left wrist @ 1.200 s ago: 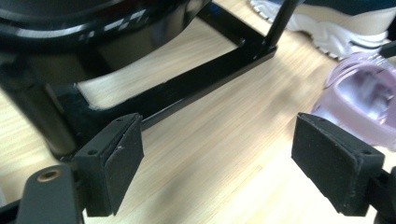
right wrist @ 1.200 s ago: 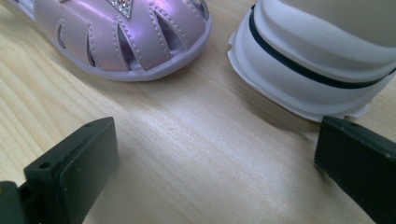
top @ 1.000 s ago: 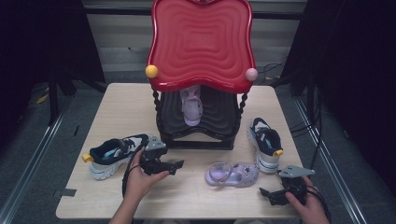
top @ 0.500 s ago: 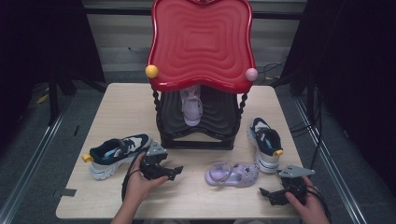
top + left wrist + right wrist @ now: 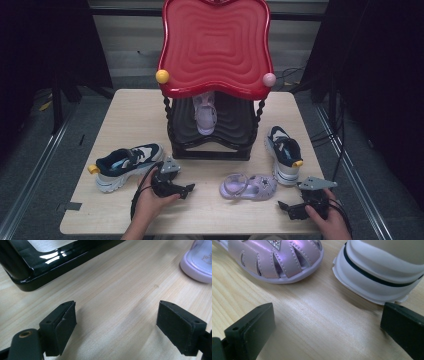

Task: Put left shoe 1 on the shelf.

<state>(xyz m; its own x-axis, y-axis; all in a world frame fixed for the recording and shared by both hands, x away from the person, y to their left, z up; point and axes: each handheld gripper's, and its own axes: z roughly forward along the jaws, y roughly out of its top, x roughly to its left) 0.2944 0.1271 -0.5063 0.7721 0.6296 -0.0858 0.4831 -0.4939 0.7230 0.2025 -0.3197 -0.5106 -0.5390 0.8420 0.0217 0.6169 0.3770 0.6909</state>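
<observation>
Resting on a pale wooden table (image 5: pixel 130 115) — dark room around — each hand-held gripper (image 5: pixel 187 190) (image 5: pixel 282 205) gapes, holding nothing.

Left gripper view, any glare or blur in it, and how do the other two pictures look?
Left gripper view: white glare streaks on the glossy black rack base; sharp wood grain. Right gripper view: soft sheen on the purple sandal, near pads slightly soft. High view: table lit, surroundings dark.

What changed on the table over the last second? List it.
The left tool drifted slightly toward the table's near edge, jaws open and empty. The right tool, the lilac sandal, both sneakers and the rack stayed put.
</observation>
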